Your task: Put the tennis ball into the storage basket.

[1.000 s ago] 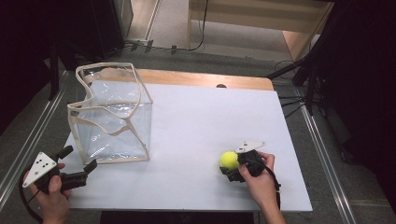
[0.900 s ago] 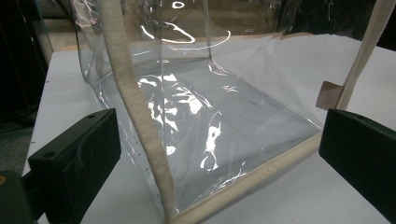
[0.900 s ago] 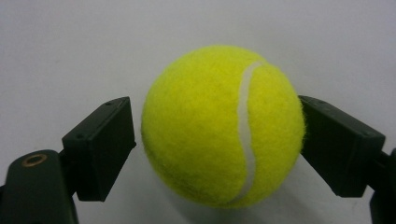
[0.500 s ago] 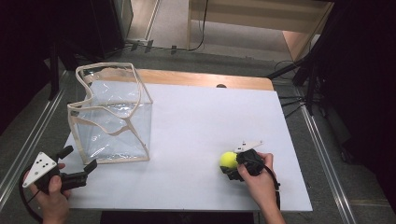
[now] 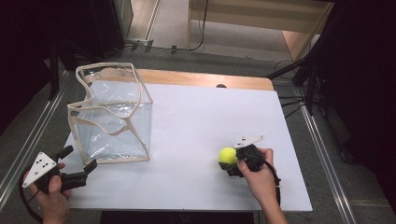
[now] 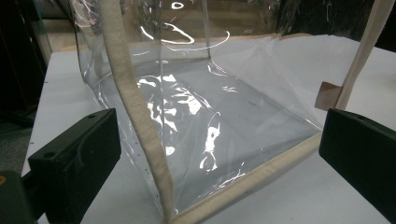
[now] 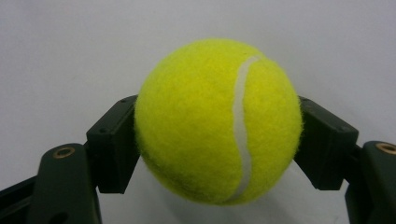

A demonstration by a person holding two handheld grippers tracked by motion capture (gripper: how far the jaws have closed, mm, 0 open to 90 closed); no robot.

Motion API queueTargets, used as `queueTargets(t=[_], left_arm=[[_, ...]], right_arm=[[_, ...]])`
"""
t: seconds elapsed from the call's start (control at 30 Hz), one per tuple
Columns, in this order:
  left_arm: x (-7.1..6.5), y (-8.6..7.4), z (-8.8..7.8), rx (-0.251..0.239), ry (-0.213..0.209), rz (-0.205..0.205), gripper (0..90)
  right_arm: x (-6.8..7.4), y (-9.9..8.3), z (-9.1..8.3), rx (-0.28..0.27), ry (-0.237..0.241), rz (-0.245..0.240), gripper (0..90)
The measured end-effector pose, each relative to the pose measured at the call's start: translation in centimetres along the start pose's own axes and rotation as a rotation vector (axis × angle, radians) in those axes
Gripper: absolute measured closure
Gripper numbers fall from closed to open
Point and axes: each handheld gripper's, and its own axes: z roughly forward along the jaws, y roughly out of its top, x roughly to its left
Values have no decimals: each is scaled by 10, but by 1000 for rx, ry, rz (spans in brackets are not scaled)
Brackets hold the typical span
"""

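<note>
From the high view, a clear plastic bag (image 5: 112, 116) with cream fabric trim stands upright on the white counter (image 5: 196, 126), its open mouth facing up and its rim sagging unevenly. It has no marked long axis; it is roughly box-shaped, with one corner turned toward the person. The left tool (image 5: 77, 163) lies just off that near corner, held in the left hand (image 5: 49, 193), its two jaws spread apart and pointing toward the bag. Well to the right of the bag, near the counter's front edge, a yellow tennis ball (image 5: 228, 155) sits at the tip of the right tool (image 5: 229, 161), gripped by the right hand (image 5: 259, 179). The ball being round, it points no way that can be told here.

The left gripper view looks along the spread black jaws at the bag's near corner (image 6: 163, 205). It shows the creases and glare on the plastic, the trim running up the corner and along the bottom edge, and a small tab on the right strip; nothing lies between the jaws but the bag's corner ahead of them.

The right gripper view shows the ball (image 7: 219, 121) clamped between both jaws, which press its left and right sides. Its white seam curves from upper right down toward the bottom.
</note>
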Motion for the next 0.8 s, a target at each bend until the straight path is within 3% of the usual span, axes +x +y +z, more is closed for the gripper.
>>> queueTargets(t=[0.57, 0.8], left_arm=[[0, 0, 0, 1, 0, -4, 0], [0, 0, 0, -1, -3, -4, 0]], right_arm=[[6, 28, -3, -20, 30, -24, 235], [12, 45, -2, -35, 51, -55, 235]])
